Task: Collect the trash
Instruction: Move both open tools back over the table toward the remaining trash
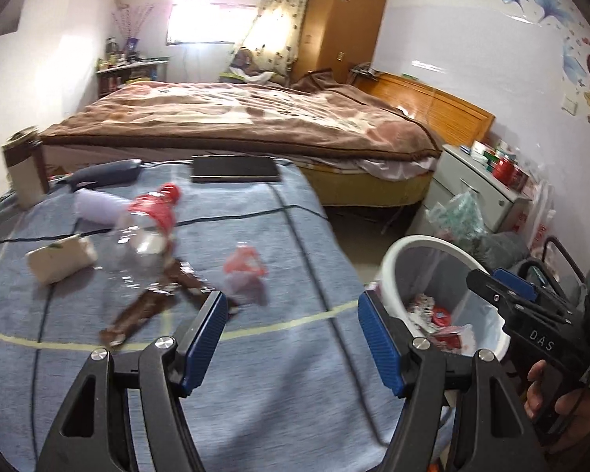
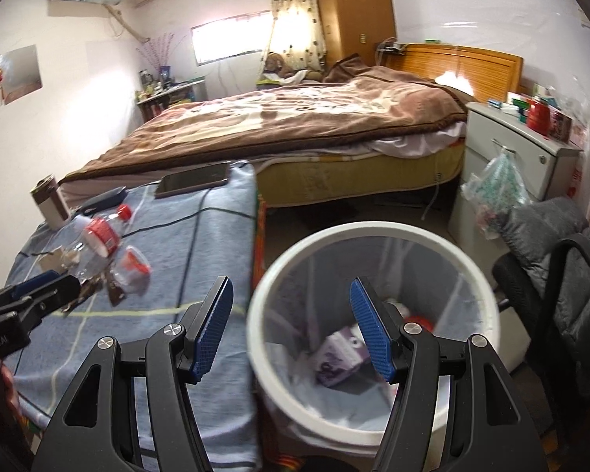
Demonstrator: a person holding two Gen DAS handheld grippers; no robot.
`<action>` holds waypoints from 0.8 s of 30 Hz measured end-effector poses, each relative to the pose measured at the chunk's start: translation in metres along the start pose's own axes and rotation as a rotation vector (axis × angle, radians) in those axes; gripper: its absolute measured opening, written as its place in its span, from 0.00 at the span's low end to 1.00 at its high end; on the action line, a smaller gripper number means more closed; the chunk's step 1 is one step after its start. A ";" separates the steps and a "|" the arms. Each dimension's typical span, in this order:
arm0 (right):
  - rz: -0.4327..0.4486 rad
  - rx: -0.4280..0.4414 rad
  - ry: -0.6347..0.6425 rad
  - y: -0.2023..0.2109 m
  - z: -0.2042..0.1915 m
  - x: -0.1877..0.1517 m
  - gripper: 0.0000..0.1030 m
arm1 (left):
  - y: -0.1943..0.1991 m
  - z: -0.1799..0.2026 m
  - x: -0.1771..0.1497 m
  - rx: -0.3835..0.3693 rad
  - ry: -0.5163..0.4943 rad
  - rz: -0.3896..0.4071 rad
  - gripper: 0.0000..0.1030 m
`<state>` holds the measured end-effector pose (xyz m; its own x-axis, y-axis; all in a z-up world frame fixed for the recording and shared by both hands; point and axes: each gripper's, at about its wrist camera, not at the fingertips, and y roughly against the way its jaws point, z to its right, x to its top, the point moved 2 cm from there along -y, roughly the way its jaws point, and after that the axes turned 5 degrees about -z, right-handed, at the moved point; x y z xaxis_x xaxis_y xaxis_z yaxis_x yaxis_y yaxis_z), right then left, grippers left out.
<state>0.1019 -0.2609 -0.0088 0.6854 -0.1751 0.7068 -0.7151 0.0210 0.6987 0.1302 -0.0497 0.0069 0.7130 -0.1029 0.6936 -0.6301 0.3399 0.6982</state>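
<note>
In the upper half of both views you are facing the wide bed under a brown fleece blanket, and below it, filling the lower left, the table draped in a pale blue cloth with dark and yellow stripes is carrying the litter. At the lower right of the left wrist view, and at centre bottom of the right wrist view, the round white plastic bin with a clear liner is standing on the floor just beside the table edge, with a purple-and-white carton and red scraps lying inside it.

Your right gripper is hanging over the bin's mouth with its blue-padded jaws spread wide and nothing between them. Your left gripper is hovering above the cloth near the table's right edge, its jaws likewise parted and empty.

On the cloth at centre left, the crushed clear plastic bottle with a red label and red cap is lying on its side, touching the brown foil wrappers below it. Just right of those, a crumpled clear cup with a red rim is sitting near your left gripper's left finger. A cream paper wad is resting left of the bottle, and a dark flat phone is lying at the table's far edge.
</note>
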 end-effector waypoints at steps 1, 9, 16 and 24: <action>-0.002 0.008 0.005 -0.001 -0.003 0.000 0.62 | 0.002 -0.009 -0.001 0.019 0.013 0.001 0.69; -0.029 0.062 0.055 -0.012 -0.035 -0.002 0.62 | 0.015 -0.065 -0.012 0.090 0.091 0.007 0.69; -0.070 0.116 0.105 -0.027 -0.066 -0.001 0.62 | 0.014 -0.098 -0.022 0.147 0.122 -0.015 0.69; -0.117 0.171 0.158 -0.048 -0.101 0.002 0.62 | -0.003 -0.129 -0.030 0.164 0.154 -0.067 0.69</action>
<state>0.1517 -0.1633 -0.0301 0.7679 -0.0106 0.6405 -0.6336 -0.1592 0.7571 0.1502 0.0732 -0.0385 0.7857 0.0283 0.6180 -0.6122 0.1794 0.7701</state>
